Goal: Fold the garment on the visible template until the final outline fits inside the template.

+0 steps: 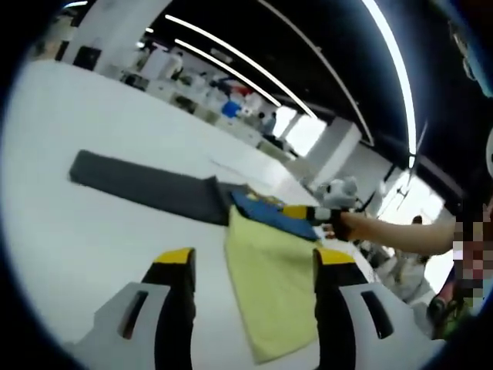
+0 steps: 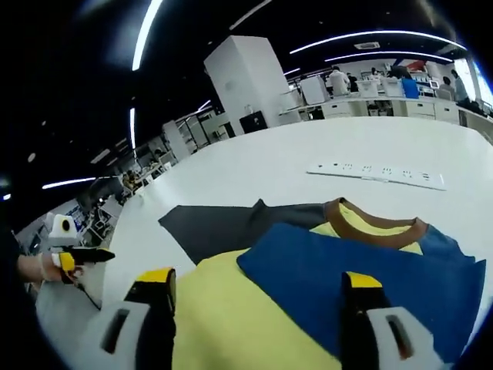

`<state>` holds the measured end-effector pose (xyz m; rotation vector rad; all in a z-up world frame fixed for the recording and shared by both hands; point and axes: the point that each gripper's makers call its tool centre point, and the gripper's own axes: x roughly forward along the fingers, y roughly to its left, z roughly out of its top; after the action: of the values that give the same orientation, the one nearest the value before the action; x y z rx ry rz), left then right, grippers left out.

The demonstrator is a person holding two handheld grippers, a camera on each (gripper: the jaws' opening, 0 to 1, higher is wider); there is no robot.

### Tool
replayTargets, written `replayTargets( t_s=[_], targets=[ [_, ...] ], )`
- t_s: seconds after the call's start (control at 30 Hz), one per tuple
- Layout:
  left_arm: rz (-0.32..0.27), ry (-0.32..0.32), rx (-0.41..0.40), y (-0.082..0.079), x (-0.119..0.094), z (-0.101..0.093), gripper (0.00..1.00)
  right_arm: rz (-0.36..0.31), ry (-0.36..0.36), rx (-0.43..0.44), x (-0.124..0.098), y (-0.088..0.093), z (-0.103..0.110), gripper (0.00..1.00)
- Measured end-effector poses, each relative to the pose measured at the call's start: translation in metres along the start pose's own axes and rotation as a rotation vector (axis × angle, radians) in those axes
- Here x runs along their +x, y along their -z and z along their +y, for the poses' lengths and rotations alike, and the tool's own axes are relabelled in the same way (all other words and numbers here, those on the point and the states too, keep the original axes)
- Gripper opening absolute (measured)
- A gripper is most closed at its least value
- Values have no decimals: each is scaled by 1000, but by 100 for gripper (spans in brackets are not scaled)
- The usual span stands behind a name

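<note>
Both grippers are held with jaws spread wide and nothing between them: the left gripper is poised above the yellow end of the garment, the right gripper above its blue panel near the brown collar. The garment lies flat on the white table, partly folded over the dark grey template, which is left exposed beside it, probably so the outline can be checked. A white power strip is seen beyond the collar.

Soft matt cloth garment, smooth white table
</note>
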<state>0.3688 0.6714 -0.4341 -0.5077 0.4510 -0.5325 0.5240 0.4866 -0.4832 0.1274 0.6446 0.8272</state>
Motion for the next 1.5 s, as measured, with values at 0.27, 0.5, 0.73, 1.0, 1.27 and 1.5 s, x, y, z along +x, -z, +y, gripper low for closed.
replayTargets(
  t_s=[0.27,0.5,0.73,1.0,1.27,1.5],
  targets=[
    [4,14,22,-4,6,-2,59,10,21,-21,-23,13,-8,100],
    [41,21,74,0,19,0,71,-32,64,29,-51,17,-16,100],
    [32,40,81,-10,26,1,70,-56,114,47,-85,22,-26,100],
    [36,51,119,-16,29,3,77,-69,160,47,-123,34,-30,100],
    [62,35,152,-16,35,10,90,-74,204,44,-154,47,-37,100],
    [86,16,164,-15,41,26,94,-46,229,41,-173,64,-37,100]
  ],
)
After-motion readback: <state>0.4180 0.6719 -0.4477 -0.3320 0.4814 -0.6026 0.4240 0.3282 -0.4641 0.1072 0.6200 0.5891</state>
